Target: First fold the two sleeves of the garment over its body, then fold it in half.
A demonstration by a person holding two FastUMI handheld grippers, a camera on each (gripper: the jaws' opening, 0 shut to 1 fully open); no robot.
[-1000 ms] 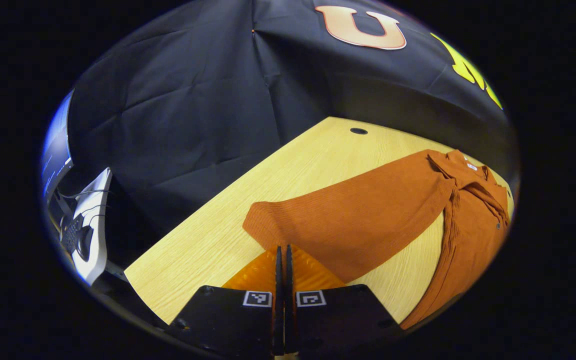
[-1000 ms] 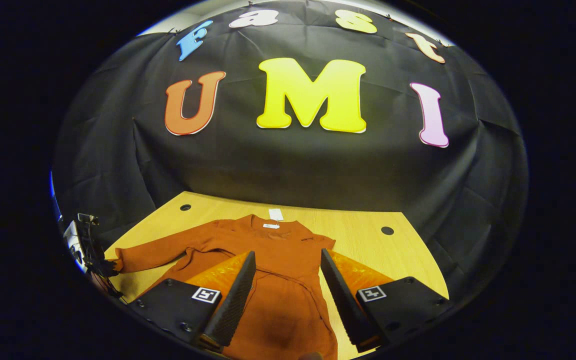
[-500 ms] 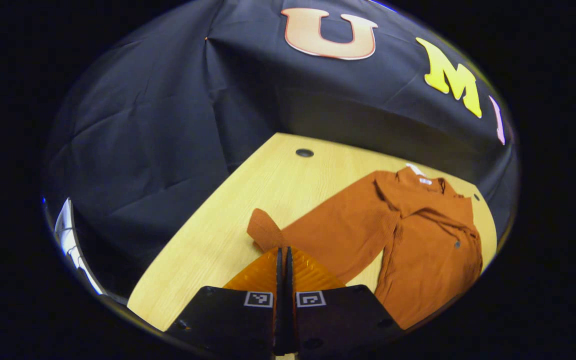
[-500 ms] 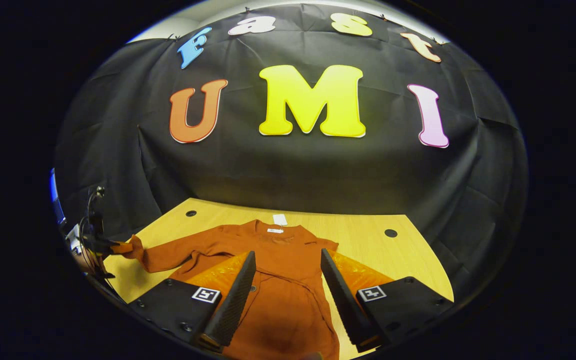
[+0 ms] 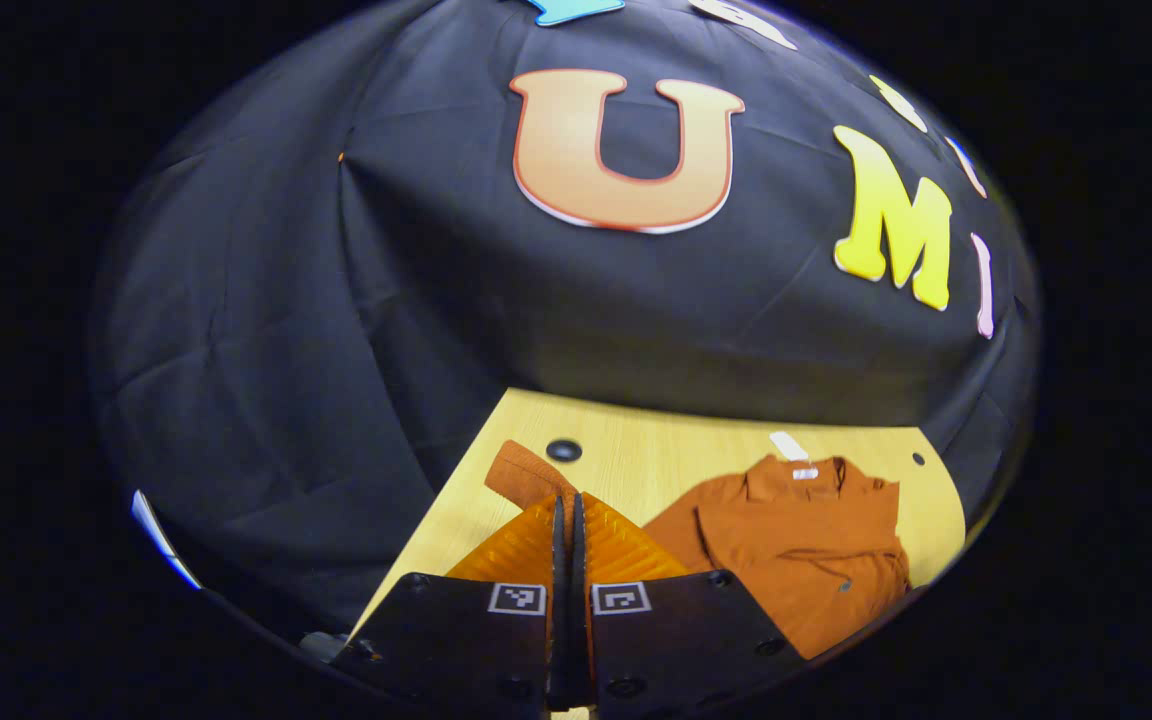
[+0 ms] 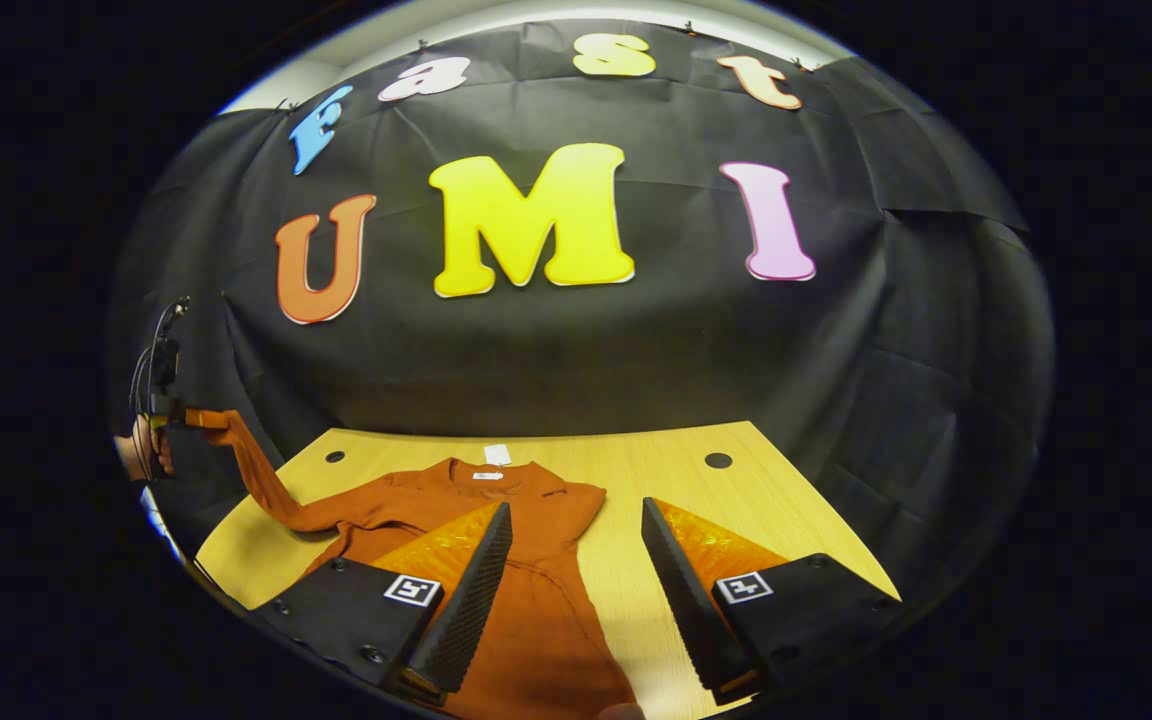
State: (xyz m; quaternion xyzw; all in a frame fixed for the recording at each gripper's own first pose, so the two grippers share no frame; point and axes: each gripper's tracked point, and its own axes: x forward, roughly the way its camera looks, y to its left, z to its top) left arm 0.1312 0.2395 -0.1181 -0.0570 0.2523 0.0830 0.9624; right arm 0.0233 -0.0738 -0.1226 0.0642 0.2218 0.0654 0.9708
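Note:
A rust-orange garment (image 6: pixel 456 500) lies on the wooden table (image 6: pixel 696 490), collar at the far side, with a white tag (image 6: pixel 497 454). My left gripper (image 5: pixel 567 500) is shut on the cuff (image 5: pixel 524 474) of one sleeve. In the right gripper view that sleeve (image 6: pixel 251 475) rises off the table to the left gripper (image 6: pixel 161 415), held by a hand at the far left. The garment's body (image 5: pixel 796 545) lies lower right in the left gripper view. My right gripper (image 6: pixel 576 506) hovers open over the garment's right edge, nothing between its fingers.
The table has round cable holes near its back corners (image 6: pixel 718 460) (image 6: pixel 335 456) (image 5: pixel 564 450). Black cloth wall stands close behind the table. Bare wood (image 6: pixel 636 560) lies to the right of the garment.
My left gripper has risen with the cuff, pulling the sleeve up off the table. The right gripper stays open and has shifted slightly to the right.

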